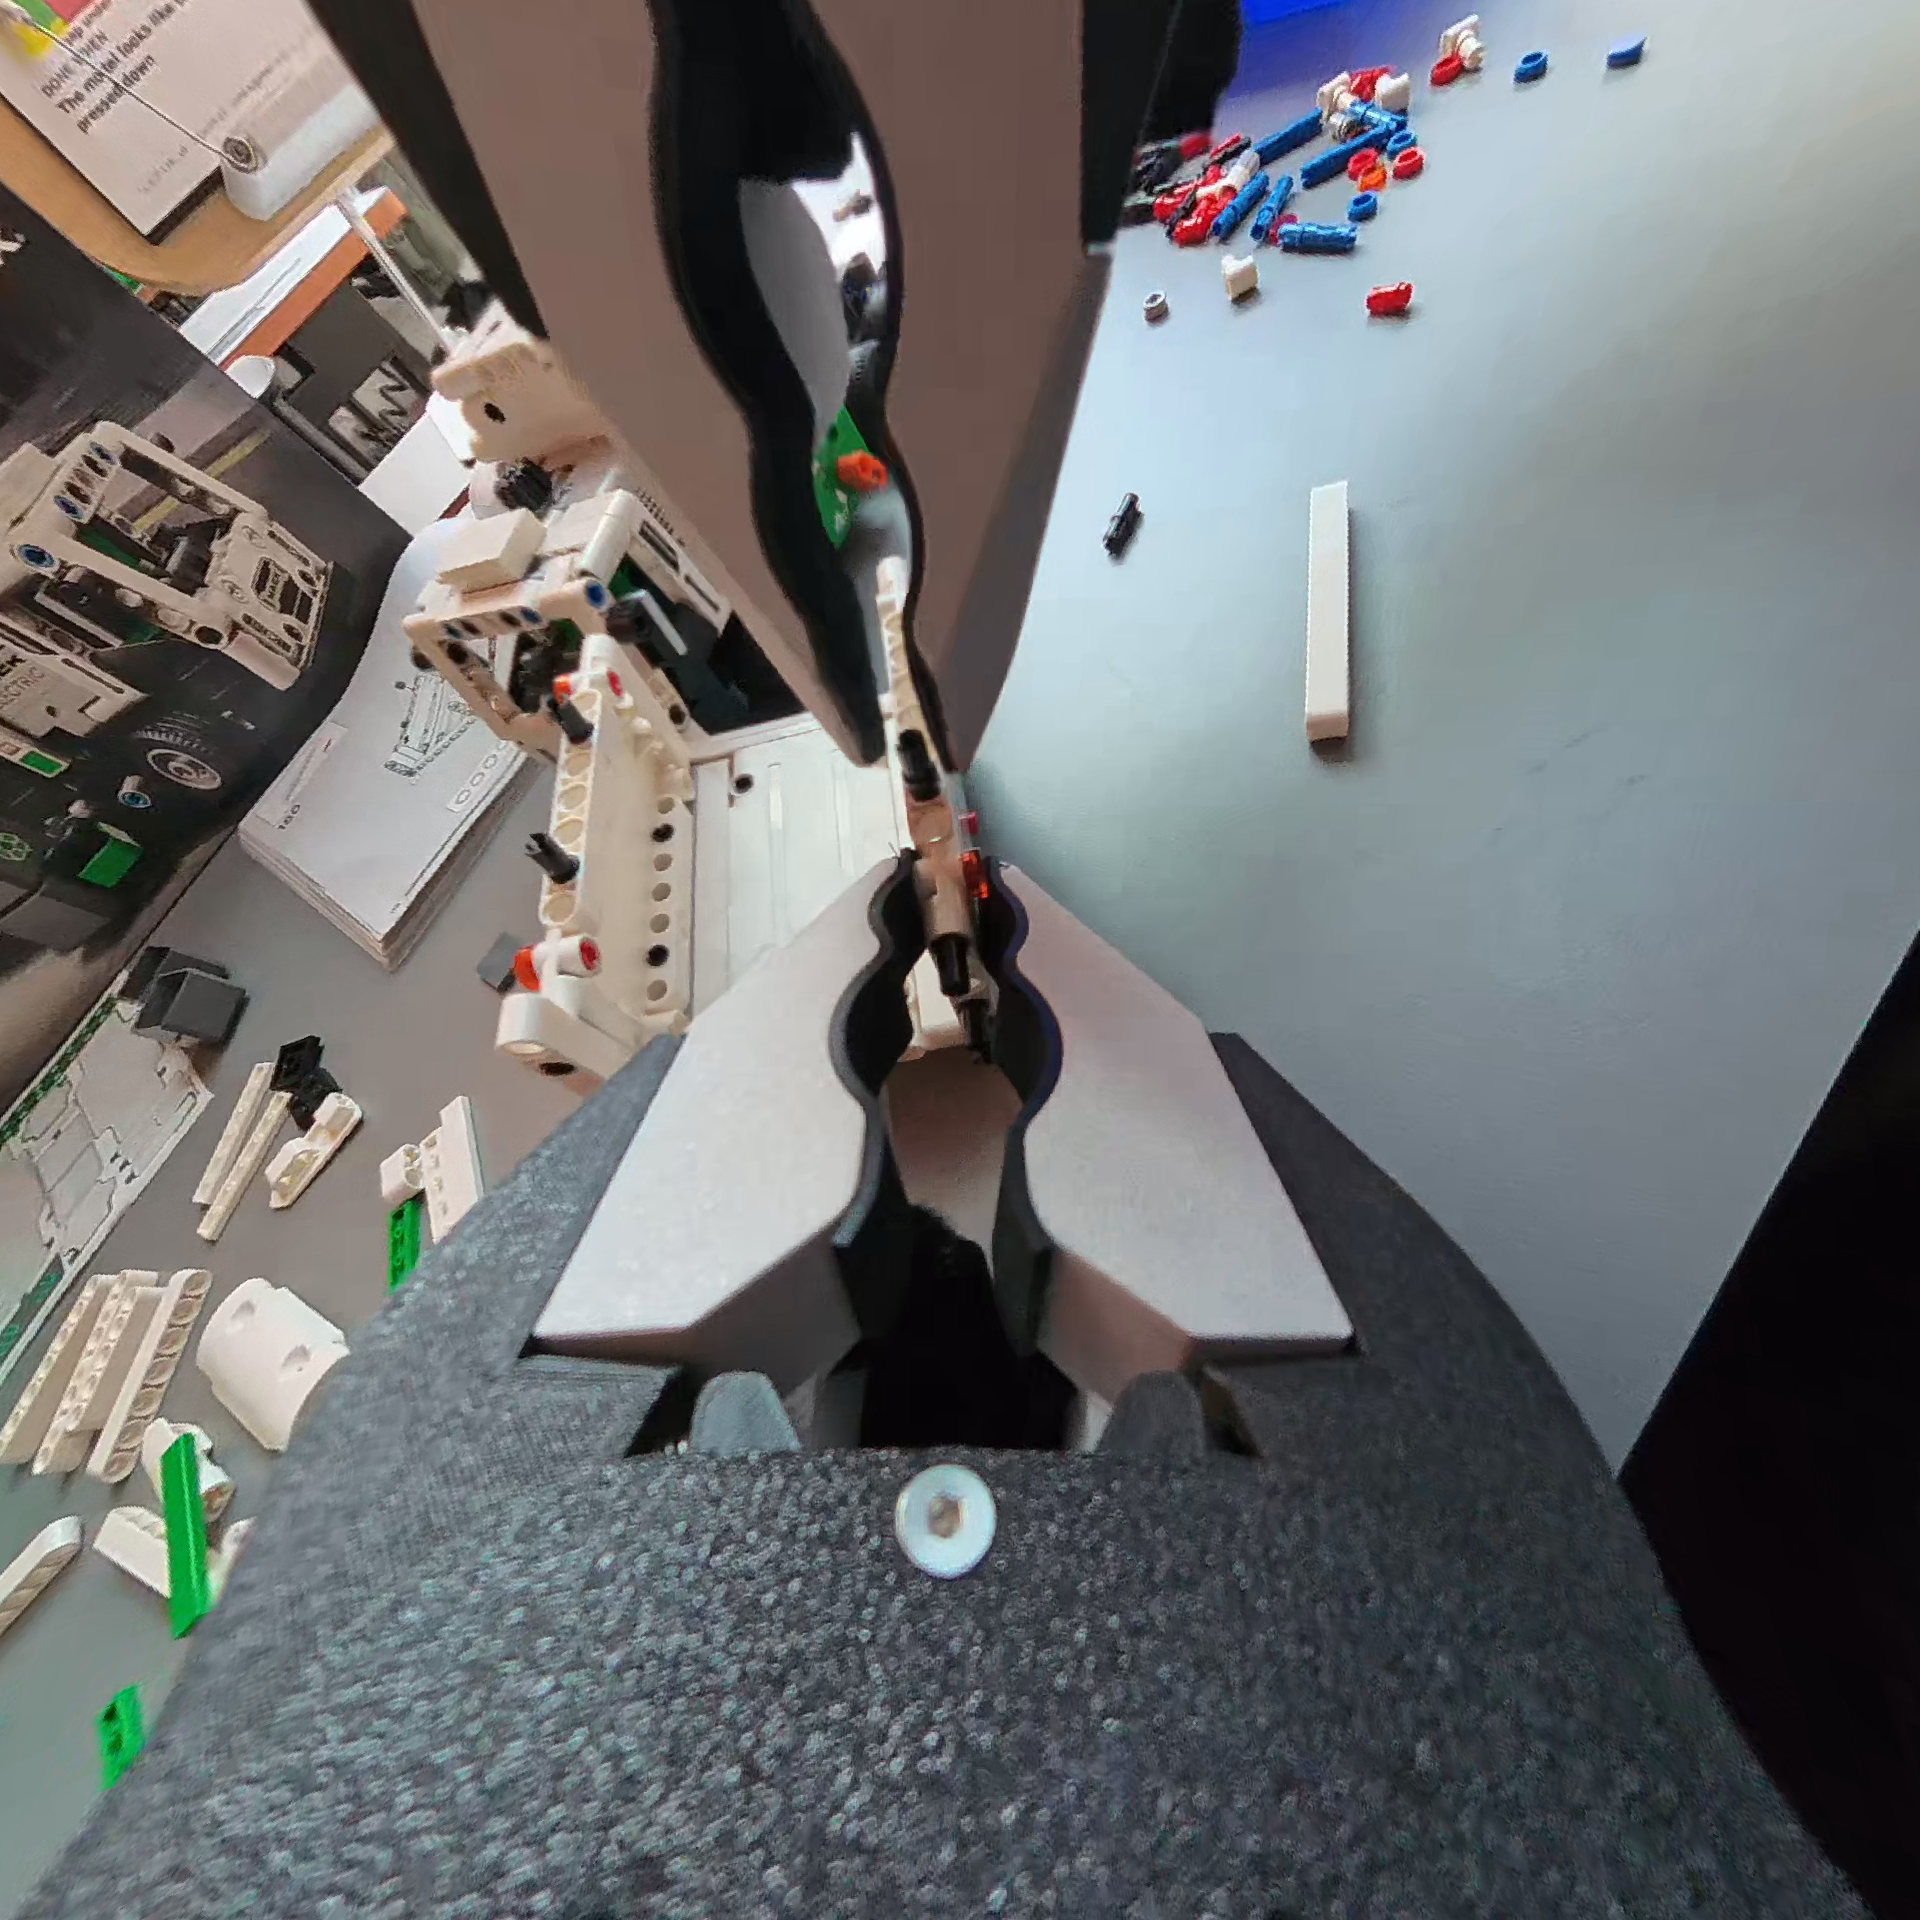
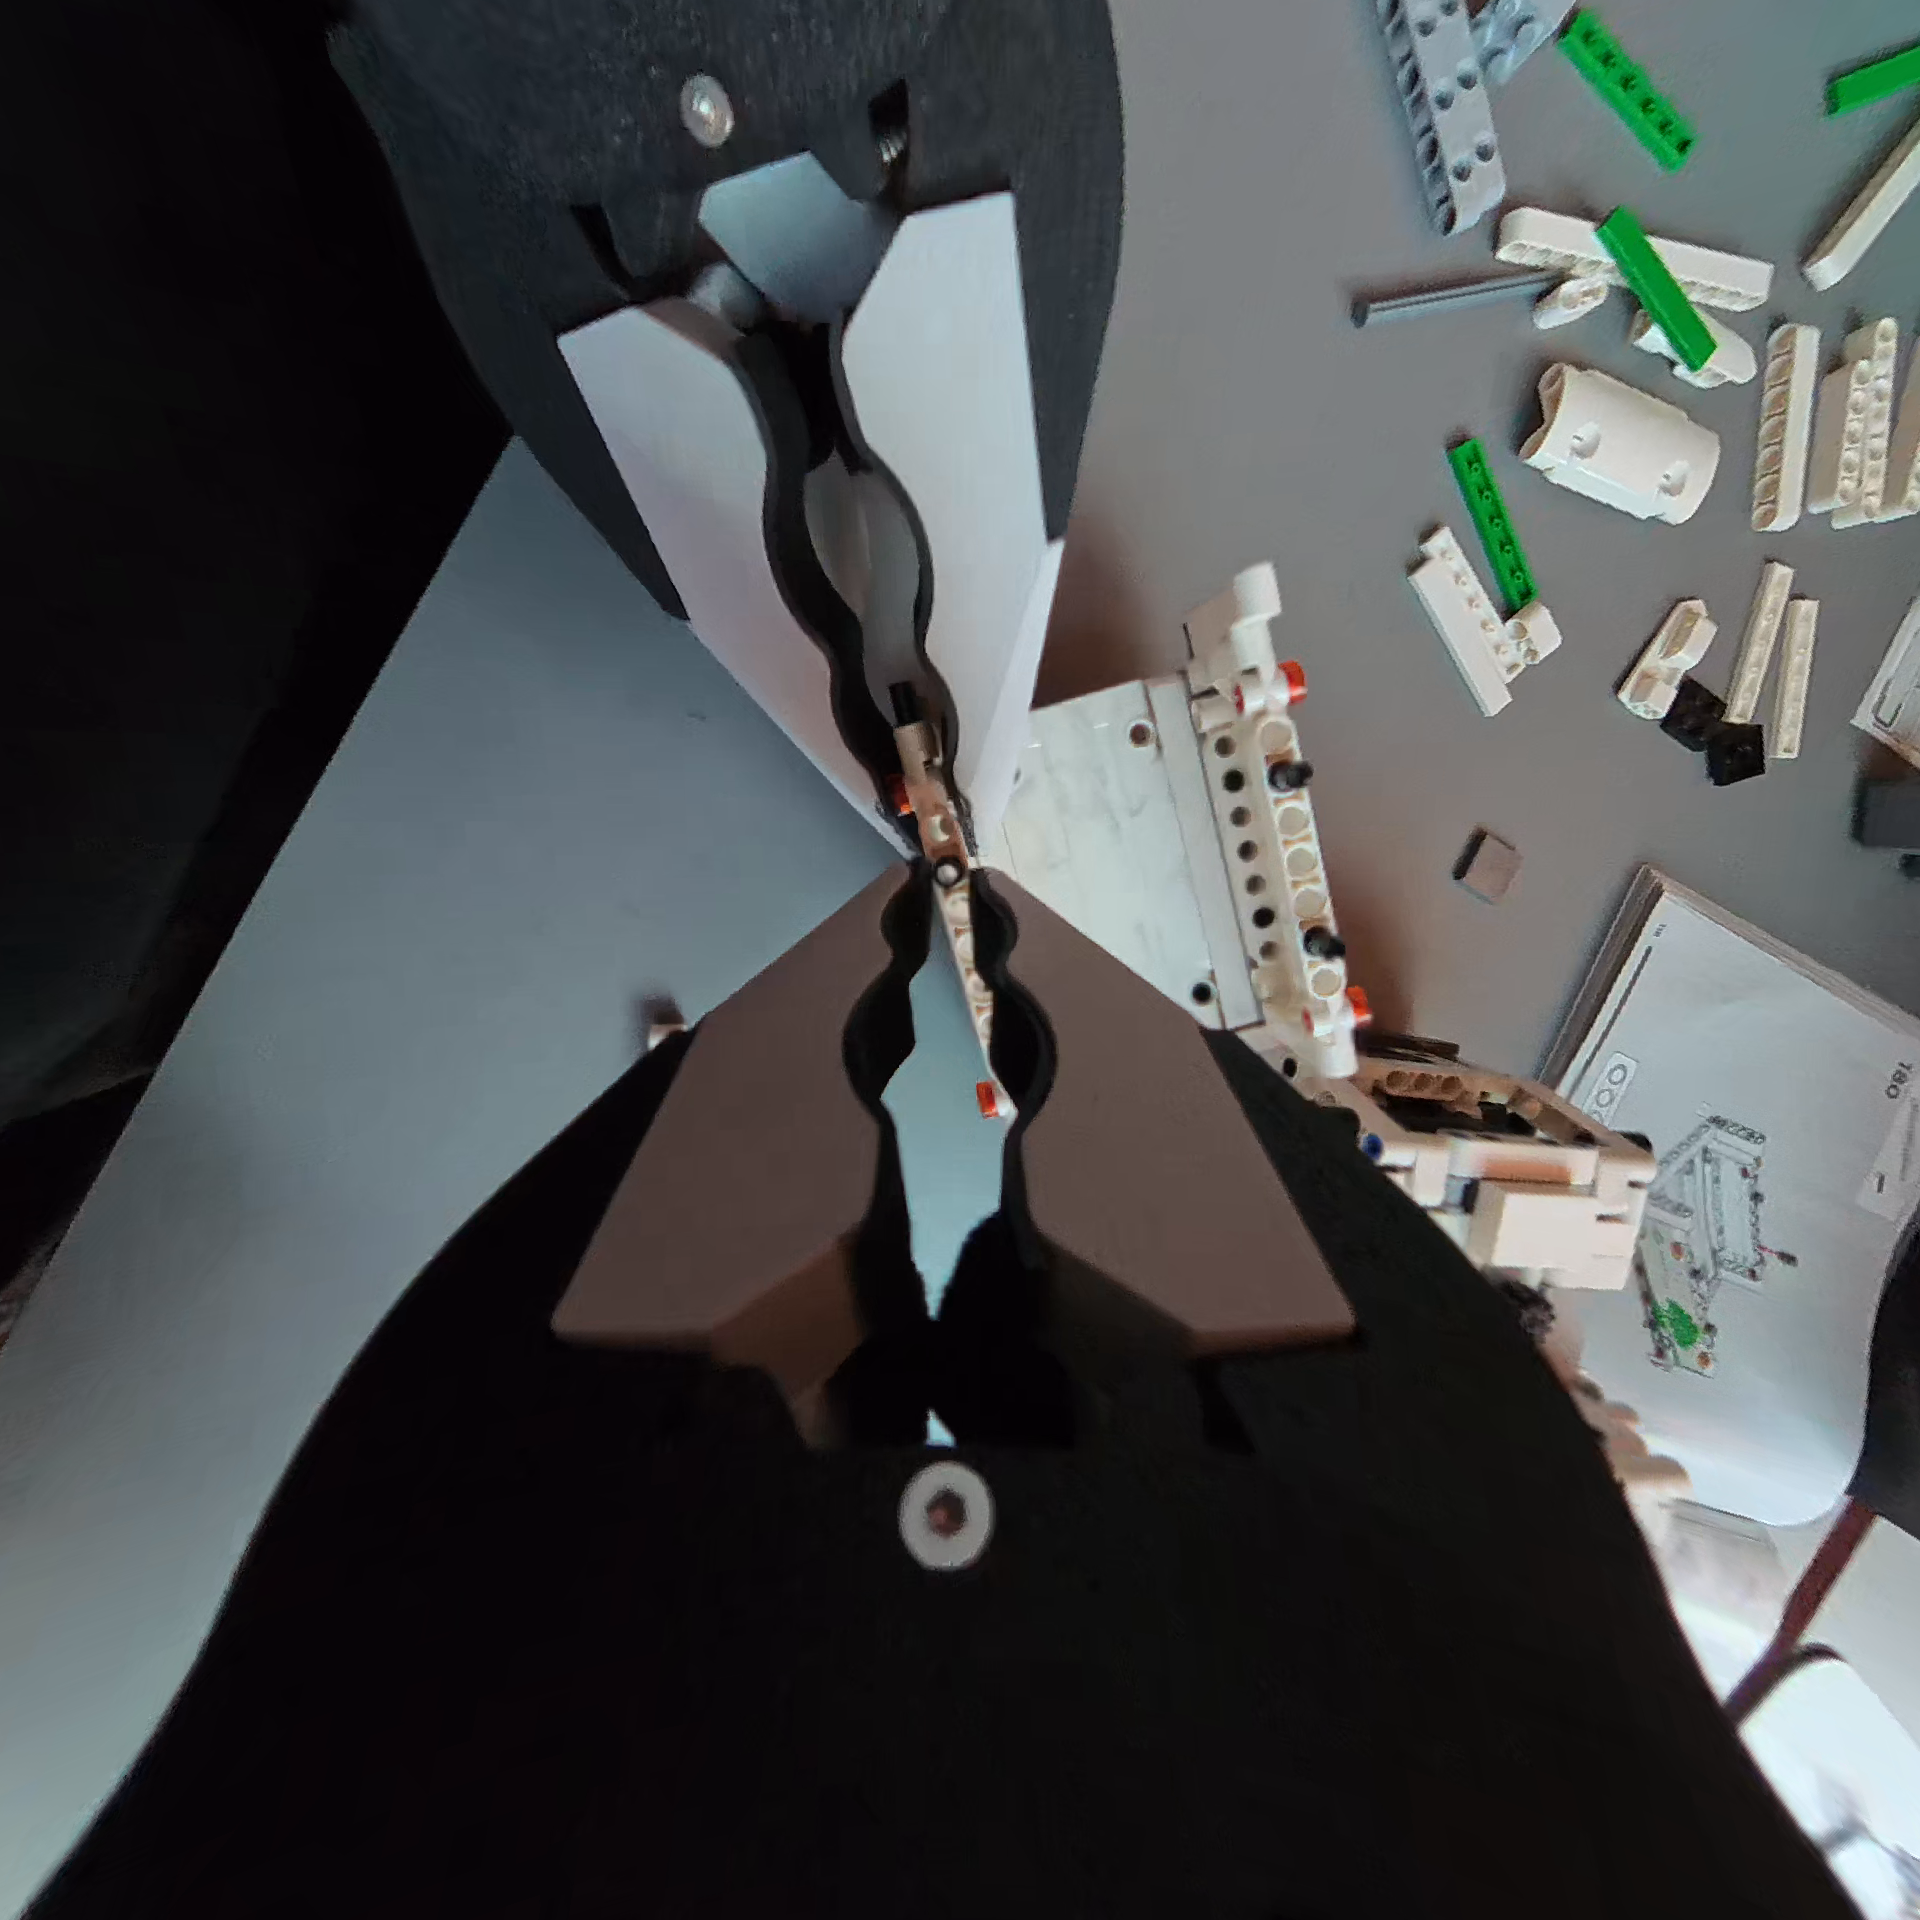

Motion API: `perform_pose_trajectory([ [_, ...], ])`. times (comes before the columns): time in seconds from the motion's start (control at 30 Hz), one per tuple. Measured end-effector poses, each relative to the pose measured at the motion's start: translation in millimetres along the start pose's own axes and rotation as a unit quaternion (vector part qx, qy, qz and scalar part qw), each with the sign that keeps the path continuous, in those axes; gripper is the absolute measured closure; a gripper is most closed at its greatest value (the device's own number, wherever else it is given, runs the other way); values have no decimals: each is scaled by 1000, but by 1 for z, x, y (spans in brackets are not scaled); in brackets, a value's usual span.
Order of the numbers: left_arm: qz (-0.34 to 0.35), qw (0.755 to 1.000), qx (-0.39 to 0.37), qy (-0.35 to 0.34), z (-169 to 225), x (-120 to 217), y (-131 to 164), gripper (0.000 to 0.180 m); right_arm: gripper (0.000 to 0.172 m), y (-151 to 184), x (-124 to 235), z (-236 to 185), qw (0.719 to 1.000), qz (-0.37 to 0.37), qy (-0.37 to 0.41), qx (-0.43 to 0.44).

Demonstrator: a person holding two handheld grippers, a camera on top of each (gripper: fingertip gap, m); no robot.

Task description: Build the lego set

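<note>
The grey bench [image 1: 1558, 831] has a smooth matt top. Leaning at its left in the left wrist view is a dark printed box [image 1: 125, 644] picturing a white truck, and beside it lies a stack of paper instruction booklets [image 1: 405, 821] open at a line drawing; their writing is left unread. Beside the booklets stands a half-built white plastic model [image 1: 623, 790] of holed beams and flat panels, studded with black pins and orange-red caps. The left gripper [image 1: 940, 904] and the right gripper [image 2: 951, 899] meet tip to tip, each with pale wedge-shaped fingers lined with wavy black pads and set in a coarse dark body. Both sets of fingers are clamped on the same narrow white beam [image 2: 961, 935], a slim strip with a row of round holes, black pins and small orange pieces, raised off the bench beside the model's flat panel. Its long axis runs straight along both pairs of fingers, one end inside each grip. A loose white bar [image 1: 1328, 613] lies alone on the bench, white and green beams [image 1: 125, 1351] are scattered near the booklets, and a heap of small blue and red pins [image 1: 1299, 177] sits far off.
</note>
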State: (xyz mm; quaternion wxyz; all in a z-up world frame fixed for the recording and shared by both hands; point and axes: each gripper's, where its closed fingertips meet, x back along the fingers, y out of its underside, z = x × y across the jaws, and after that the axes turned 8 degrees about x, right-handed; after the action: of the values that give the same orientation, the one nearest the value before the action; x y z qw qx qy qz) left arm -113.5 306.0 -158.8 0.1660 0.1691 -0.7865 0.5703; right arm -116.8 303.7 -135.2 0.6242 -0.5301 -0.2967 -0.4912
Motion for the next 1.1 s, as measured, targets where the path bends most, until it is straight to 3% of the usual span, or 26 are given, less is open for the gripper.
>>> perform_pose_trajectory([
  [0.03,-2,1000,1,1,0,0,1,172,162,0,2,1,1000,13,4,-14],
  [0.17,-7,1000,-5,1,1,-1,2,172,172,-8,12,2,995,78,39,-40],
  [0.77,-16,1000,-11,7,4,-3,4,172,172,-5,0,-5,989,108,30,-92],
  [0.9,-10,1000,-2,17,4,-1,3,172,172,-8,16,1,976,165,62,-125],
  [1.1,-20,998,43,51,4,11,11,171,154,27,24,0,943,196,93,-251],
])
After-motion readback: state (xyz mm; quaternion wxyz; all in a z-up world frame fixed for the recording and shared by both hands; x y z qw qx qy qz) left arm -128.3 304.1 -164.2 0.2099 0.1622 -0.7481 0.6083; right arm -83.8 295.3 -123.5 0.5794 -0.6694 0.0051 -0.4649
